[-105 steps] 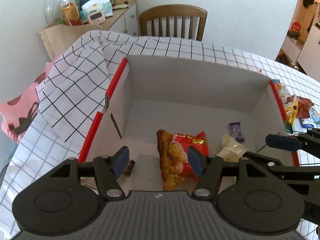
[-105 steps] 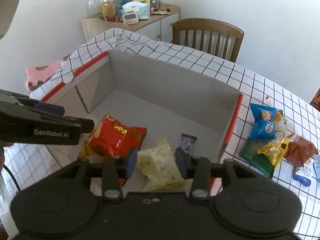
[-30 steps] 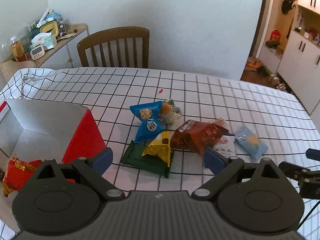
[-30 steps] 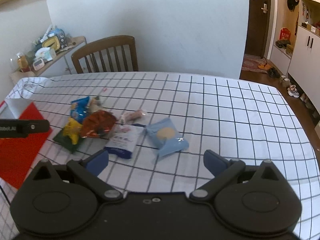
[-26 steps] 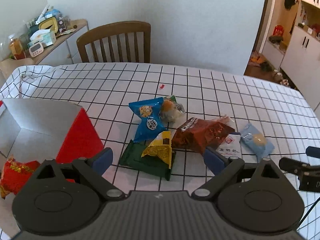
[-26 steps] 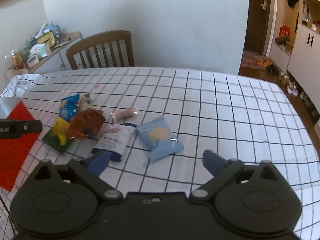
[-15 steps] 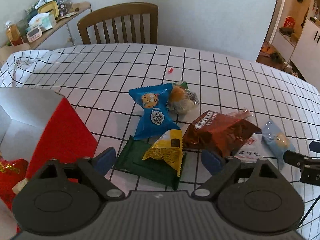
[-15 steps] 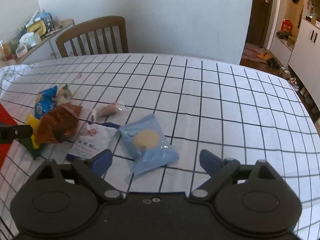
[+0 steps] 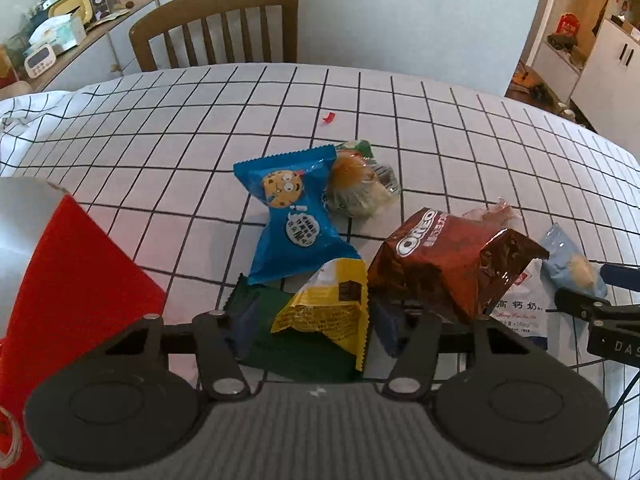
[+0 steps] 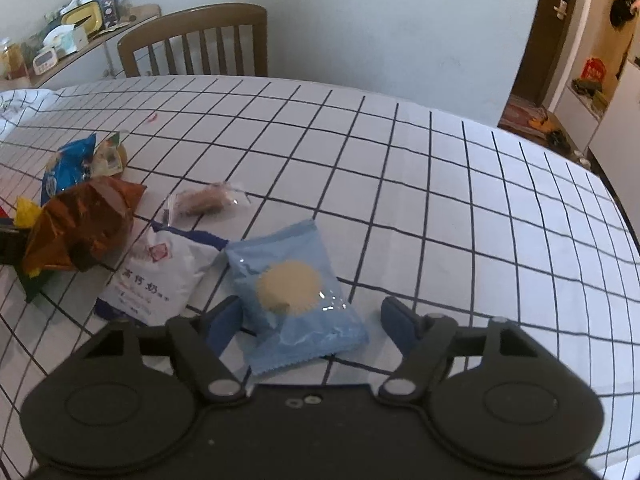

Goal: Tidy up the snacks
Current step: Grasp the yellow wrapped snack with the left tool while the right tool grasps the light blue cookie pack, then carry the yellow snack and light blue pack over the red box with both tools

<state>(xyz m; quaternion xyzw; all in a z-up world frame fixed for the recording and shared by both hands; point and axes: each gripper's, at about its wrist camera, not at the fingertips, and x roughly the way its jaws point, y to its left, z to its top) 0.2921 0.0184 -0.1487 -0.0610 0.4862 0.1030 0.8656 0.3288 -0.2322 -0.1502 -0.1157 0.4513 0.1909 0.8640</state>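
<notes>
The left claw (image 9: 312,326) is low over the near end of the snack pile, its jaws closing around the yellow packet (image 9: 326,308) and the dark green packet (image 9: 276,340) it lies on. Both sit between the blue pads; the left pad looks to be against the green wrapper, but the view there is dark and I cannot tell whether the grip has landed. The right claw (image 10: 310,324) is doing the same over the light blue cookie packet (image 10: 298,292): jaws closing, packet between them, the right-hand pad clearly apart from it.

As for progress, the job appears to be partly through. The red box (image 9: 76,276) stands at the left edge of the left wrist view, just beside the pile, and a scrap of red and gold wrapper shows at the bottom left corner, probably something already inside it. Much is left on the checked table (image 10: 440,208): the blue cookie bag (image 9: 294,216), a clear-wrapped bun (image 9: 356,184) touching it, the brown Oreo bag (image 9: 452,264) resting partly on the white milk-tablet pouch (image 10: 160,276), a small clear-wrapped brown snack (image 10: 204,200) behind that, and the three packets now under the claws. So roughly eight pieces have yet to reach the box, with two pickups under way at once.
</notes>
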